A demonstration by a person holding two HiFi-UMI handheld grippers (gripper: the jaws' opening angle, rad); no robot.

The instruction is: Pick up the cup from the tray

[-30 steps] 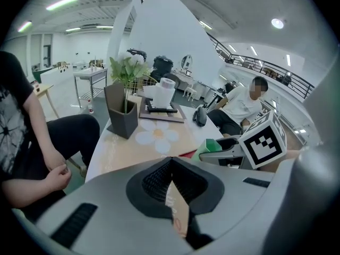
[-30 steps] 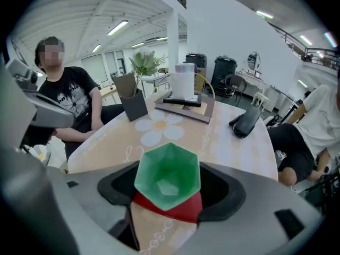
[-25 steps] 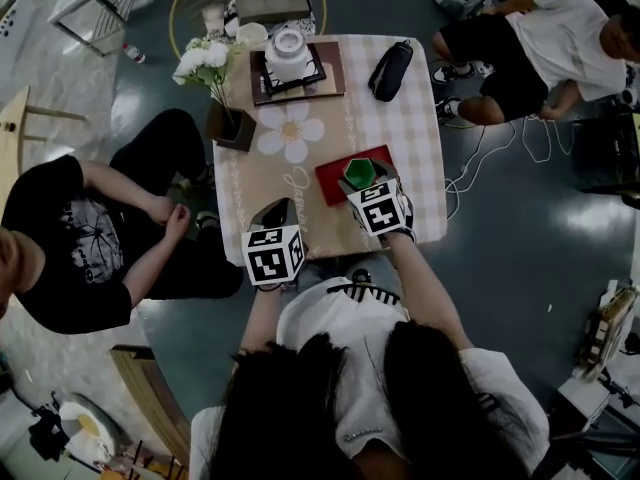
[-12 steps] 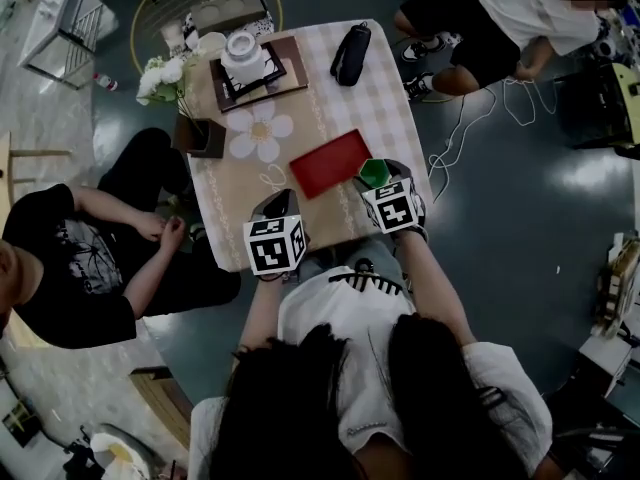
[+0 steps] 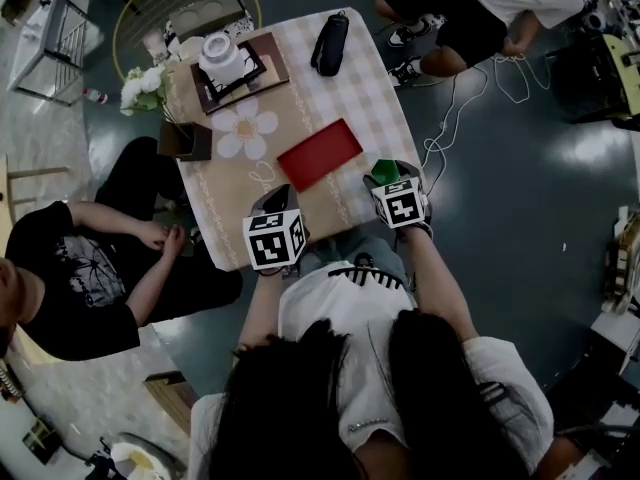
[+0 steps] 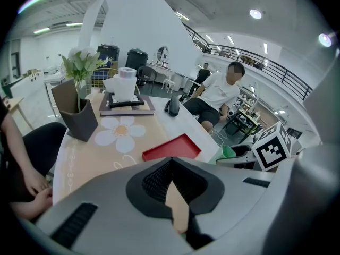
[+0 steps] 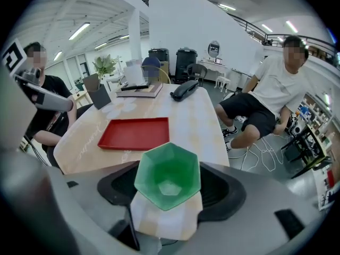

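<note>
The green faceted cup (image 5: 384, 171) (image 7: 168, 175) sits between the jaws of my right gripper (image 5: 388, 176) (image 7: 168, 184), which is shut on its sides. It is off the red tray (image 5: 320, 154) (image 7: 135, 133) (image 6: 171, 147), to the tray's right, near the table's right front edge. Nothing lies on the tray. I cannot tell whether the cup touches the tablecloth. My left gripper (image 5: 277, 200) (image 6: 171, 161) hovers at the table's front edge, left of the tray, shut and holding nothing.
At the table's far end lie a black pouch (image 5: 330, 43), a white pot on a dark tray (image 5: 225, 60) and a flower vase (image 5: 185, 138). A person (image 5: 80, 268) sits close at the left, another (image 5: 490, 8) at the far right. Cables (image 5: 470, 98) lie on the floor.
My right gripper has carried the green cup from over the red tray to the right, off the tray, beside the table's right edge. The left gripper has stayed put.
</note>
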